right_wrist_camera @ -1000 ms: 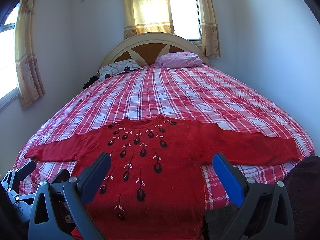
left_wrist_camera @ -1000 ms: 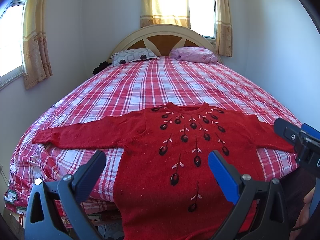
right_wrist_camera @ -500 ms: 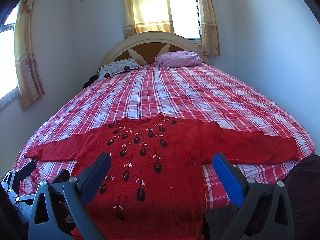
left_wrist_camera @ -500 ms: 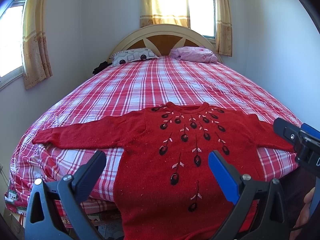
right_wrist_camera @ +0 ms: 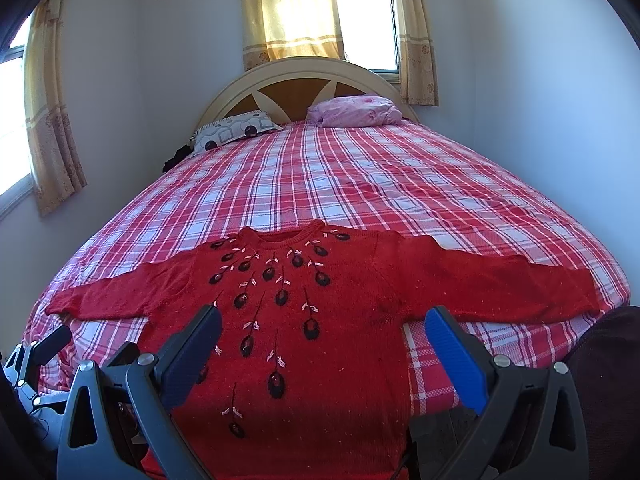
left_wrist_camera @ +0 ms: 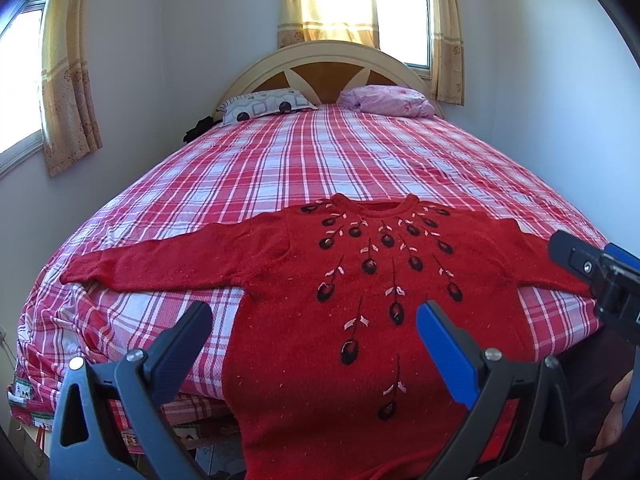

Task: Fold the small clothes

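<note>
Nothing has moved since the earlier frames: your left gripper (left_wrist_camera: 312, 336) and right gripper (right_wrist_camera: 320, 340) hover spread and empty; red sweater (left_wrist_camera: 360, 280) lies flat, sleeves out, at the bed's (left_wrist_camera: 320, 160) foot edge.

Right wrist view dipped slightly, red sweater (right_wrist_camera: 312, 312) a touch higher in frame

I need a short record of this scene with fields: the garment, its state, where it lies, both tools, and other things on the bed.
garment: red sweater with dark flower pattern
state: spread flat, front up, both sleeves out, not yet folded
place: near end of the plaid bed, hem over the edge
left tool: open, empty
right tool: open, empty
others: patterned pillow, pink pillow
</note>
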The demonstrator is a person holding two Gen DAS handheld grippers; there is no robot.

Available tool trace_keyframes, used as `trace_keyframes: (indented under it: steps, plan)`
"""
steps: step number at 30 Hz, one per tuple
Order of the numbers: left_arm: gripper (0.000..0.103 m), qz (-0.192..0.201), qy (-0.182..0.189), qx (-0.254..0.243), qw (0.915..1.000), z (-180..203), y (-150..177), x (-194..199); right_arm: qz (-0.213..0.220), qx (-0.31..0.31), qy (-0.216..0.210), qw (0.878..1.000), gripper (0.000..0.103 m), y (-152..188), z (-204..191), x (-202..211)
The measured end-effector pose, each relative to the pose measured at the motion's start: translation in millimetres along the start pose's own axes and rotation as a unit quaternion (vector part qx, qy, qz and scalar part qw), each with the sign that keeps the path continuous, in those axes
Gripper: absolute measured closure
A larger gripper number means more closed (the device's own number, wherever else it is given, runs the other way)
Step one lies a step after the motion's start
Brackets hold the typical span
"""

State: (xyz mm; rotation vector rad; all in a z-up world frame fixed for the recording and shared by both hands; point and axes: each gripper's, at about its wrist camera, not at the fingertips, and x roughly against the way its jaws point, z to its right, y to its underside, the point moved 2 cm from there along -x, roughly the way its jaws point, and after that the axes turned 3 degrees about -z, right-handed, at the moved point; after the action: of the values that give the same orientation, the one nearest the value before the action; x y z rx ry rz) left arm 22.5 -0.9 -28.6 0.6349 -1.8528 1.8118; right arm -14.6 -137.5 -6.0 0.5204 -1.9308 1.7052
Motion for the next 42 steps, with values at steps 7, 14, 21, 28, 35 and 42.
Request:
trace_keyframes:
  steps: [7, 14, 21, 28, 35, 42]
  plan:
    - [0.000, -0.007, 0.008, -0.001, 0.9999, 0.0, 0.2, -15.3, -0.011, -0.009, 0.019, 1.000, 0.001, 0.9, 14.2, -15.8]
    - [0.000, -0.005, 0.032, -0.001, 0.9995, -1.4, -12.7, -33.6, 0.032, -0.047, 0.140, 0.988, 0.001, -19.7, 105.7, -29.4]
    - [0.000, -0.037, 0.029, -0.001, 0.9989, 3.2, -14.4, -59.9, -0.018, -0.144, 0.277, 0.950, 0.002, -21.6, 277.9, -49.1]
    - [0.000, -0.075, 0.025, 0.028, 0.9965, -0.1, -14.7, -79.5, -0.087, -0.272, 0.241, 0.927, 0.017, 13.8, 405.3, -75.5]
    - [0.000, -0.094, 0.024, 0.025, 0.9950, 4.5, -9.3, -86.9, -0.132, -0.274, 0.222, 0.926, 0.019, 31.0, 410.9, -113.8]
    - [0.000, -0.091, 0.041, 0.041, 0.9942, 4.5, -10.4, -87.2, -0.129, -0.267, 0.204, 0.933, 0.048, 30.6, 411.7, -111.6]
